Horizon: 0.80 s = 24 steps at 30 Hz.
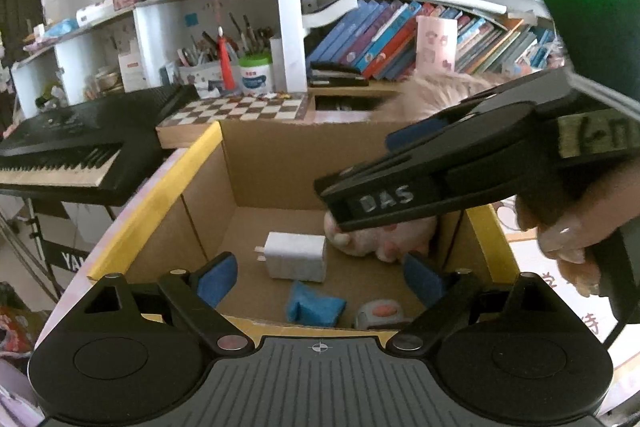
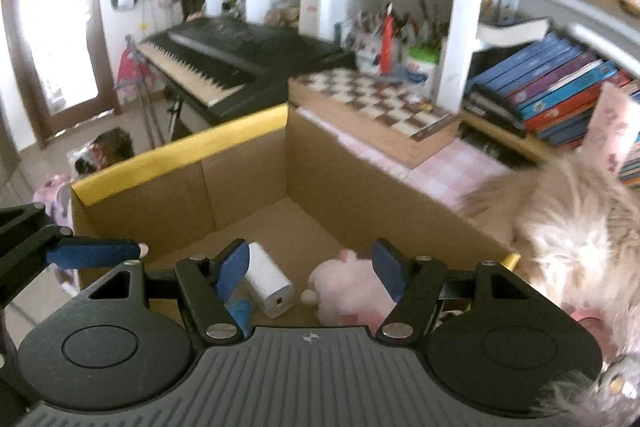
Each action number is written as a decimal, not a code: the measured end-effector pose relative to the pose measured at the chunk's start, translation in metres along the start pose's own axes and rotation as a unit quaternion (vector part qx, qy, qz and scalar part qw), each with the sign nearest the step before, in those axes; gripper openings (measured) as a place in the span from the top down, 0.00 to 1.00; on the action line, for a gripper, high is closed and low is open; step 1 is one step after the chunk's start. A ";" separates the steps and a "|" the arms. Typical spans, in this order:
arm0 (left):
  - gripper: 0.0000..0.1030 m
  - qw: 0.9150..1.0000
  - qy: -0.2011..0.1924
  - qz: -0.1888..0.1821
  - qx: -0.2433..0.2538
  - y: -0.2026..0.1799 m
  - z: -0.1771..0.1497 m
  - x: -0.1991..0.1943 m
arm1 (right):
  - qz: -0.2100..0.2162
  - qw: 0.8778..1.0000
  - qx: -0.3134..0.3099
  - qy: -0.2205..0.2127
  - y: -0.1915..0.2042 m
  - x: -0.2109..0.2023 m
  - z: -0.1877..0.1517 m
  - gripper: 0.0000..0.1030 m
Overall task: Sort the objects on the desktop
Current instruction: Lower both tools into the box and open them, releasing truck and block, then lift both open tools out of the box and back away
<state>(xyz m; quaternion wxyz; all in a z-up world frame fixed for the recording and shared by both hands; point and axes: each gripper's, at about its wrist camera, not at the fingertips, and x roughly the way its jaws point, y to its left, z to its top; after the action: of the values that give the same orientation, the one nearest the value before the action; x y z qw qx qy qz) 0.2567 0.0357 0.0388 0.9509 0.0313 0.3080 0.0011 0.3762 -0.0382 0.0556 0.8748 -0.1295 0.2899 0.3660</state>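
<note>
2 grippers hang above the cardboard box point(image 2: 240, 183): left gripper point(image 1: 320, 277) wide open and empty, right gripper point(image 2: 310, 273) part open, empty. Inside the box lie the white charger point(image 1: 295, 255), blue cloth point(image 1: 314, 303) and pink plush point(image 2: 348, 287). Risk: the furry animal point(image 2: 580, 239) beside the box may obstruct the next reach.

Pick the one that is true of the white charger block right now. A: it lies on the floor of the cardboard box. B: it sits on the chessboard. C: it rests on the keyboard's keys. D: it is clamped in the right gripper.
A: the white charger block lies on the cardboard box floor beside the pink plush toy, with both grippers' jaws open and clear of it.
</note>
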 end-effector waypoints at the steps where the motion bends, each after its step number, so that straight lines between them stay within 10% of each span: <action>1: 0.10 1.000 -0.004 0.000 -0.001 0.000 0.000 -0.003 | -0.005 1.000 0.001 -0.009 0.000 -0.005 0.000 0.37; 24: 0.10 0.996 -0.068 -0.006 -0.051 0.028 -0.016 -0.071 | -0.127 0.984 0.083 -0.090 0.021 -0.108 -0.037 0.33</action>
<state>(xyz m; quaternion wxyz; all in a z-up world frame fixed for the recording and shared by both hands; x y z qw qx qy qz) 0.1907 0.0632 0.0693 0.9700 -0.0189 0.2423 0.0091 0.2848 -0.1006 0.0914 0.9444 -0.0588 0.2205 0.2365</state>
